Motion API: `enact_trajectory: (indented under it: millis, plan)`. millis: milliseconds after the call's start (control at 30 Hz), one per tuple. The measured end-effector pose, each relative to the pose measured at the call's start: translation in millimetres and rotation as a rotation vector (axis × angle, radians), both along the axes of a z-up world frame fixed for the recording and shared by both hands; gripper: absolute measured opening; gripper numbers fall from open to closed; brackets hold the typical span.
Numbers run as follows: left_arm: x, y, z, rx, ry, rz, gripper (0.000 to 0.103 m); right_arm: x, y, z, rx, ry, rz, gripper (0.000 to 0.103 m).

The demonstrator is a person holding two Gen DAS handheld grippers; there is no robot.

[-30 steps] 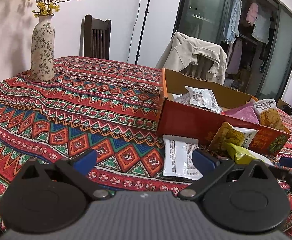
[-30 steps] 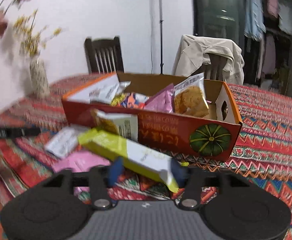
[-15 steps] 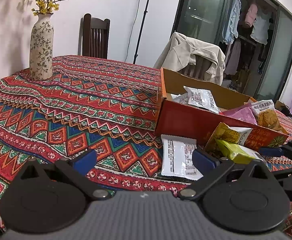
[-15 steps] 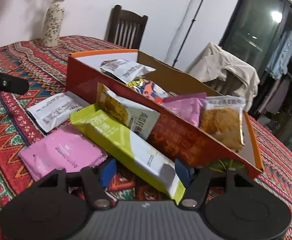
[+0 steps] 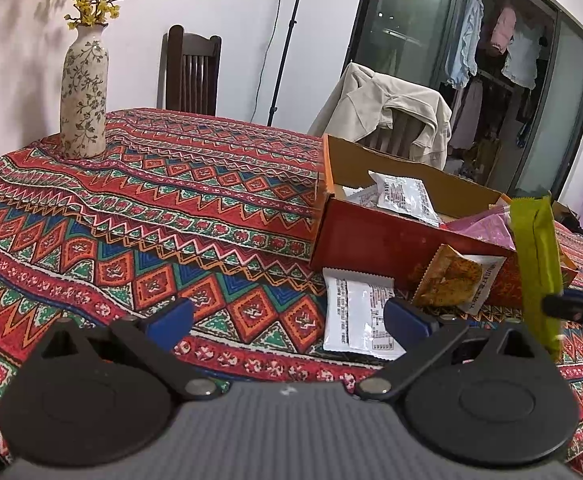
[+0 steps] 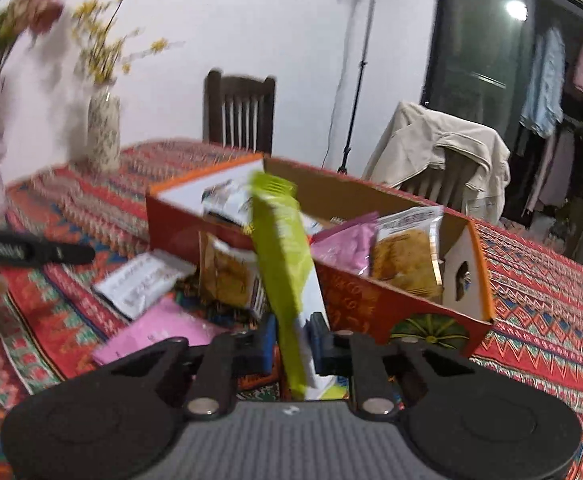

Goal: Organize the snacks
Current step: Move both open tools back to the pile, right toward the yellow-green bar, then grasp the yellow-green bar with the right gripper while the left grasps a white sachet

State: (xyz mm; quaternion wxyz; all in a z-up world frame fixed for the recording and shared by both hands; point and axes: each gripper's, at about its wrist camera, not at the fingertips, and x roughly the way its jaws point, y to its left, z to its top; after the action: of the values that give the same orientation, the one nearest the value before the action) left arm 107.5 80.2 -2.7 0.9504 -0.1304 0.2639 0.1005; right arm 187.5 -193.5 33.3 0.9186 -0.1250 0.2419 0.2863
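Snacks half sorted: right tongs (image 6: pixel 291 344) pinch green packet (image 6: pixel 281 256) by its low end before box (image 6: pixel 467 276), left tongs (image 5: pixel 287 316) wide, empty (floppy packet may snag the wall, slip).

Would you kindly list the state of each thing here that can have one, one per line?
Right claw: shut on the long green snack packet, held upright off the table.
Left claw: open, holding nothing.
Red-orange cardboard box: open-topped, partly filled with snack packets.
White flat snack packet: lying on the patterned tablecloth, outside the box.
Floral ceramic vase: upright.
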Motion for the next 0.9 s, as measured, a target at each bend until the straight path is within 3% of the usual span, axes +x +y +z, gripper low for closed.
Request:
enact_trajectory:
  millis: [167,367,633,700,833,900]
  plan:
    - [1,0,1,0.007,0.018,0.007,0.103,-1,-21,7,0.151,0.052,-0.030,0.014]
    - [8,-9,10,0.036,0.046,-0.018,0.103,4,-33,-3,0.245,0.109,-0.044,0.014]
    - [15,-21,22,0.092,0.052,-0.016,0.103,13,-20,-13,0.253,0.139,-0.021,0.014]
    - [21,-23,22,0.105,0.067,-0.017,0.103,15,-16,-12,0.237,0.132,-0.022,0.018]
    - [35,-28,19,0.134,0.120,-0.021,0.103,19,-7,-12,0.190,0.119,-0.060,0.045]
    - [43,-29,16,0.139,0.149,-0.027,0.103,21,-5,-13,0.186,0.118,-0.075,0.051]
